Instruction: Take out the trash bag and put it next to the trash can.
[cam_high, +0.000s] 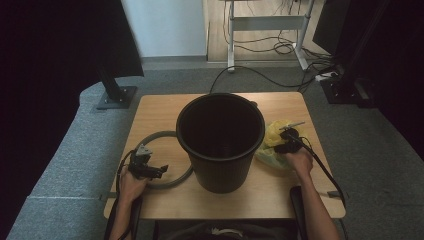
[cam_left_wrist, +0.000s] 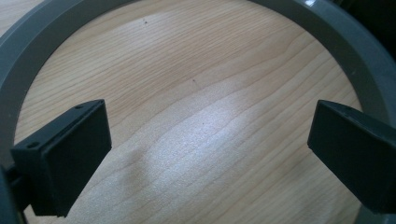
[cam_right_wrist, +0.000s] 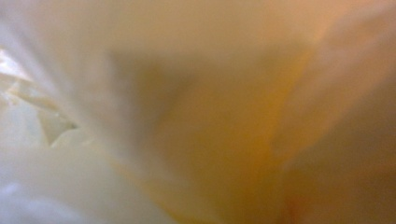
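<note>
Your left hand-held gripper (cam_high: 159, 172) rests low over the tabletop (cam_high: 160, 112) at the near left. Its jaws stand wide apart with nothing between them. In the left gripper view, the bare wood lies between the two black pads (cam_left_wrist: 65, 156), and the grey ring (cam_left_wrist: 359, 51) curves around them on both sides. In the high view, the same ring lies flat on the tabletop, its right part against the foot of the bin (cam_high: 220, 142).

Your right hand-held gripper (cam_high: 286, 142) sits on the far side of the bin, pressed down into the yellow bag (cam_high: 270, 150). The right gripper view is a close blur of yellow and white film, and its jaws cannot be made out there. The high view does not show the jaw gap either, so you cannot tell whether the gripper is open or closed on the bag.

The bag lies crumpled on the tabletop at the right, touching the bin wall. The black bin stands upright at the middle of the tabletop, mouth up. A black cable (cam_high: 325, 172) trails from the right gripper toward the near edge.
</note>
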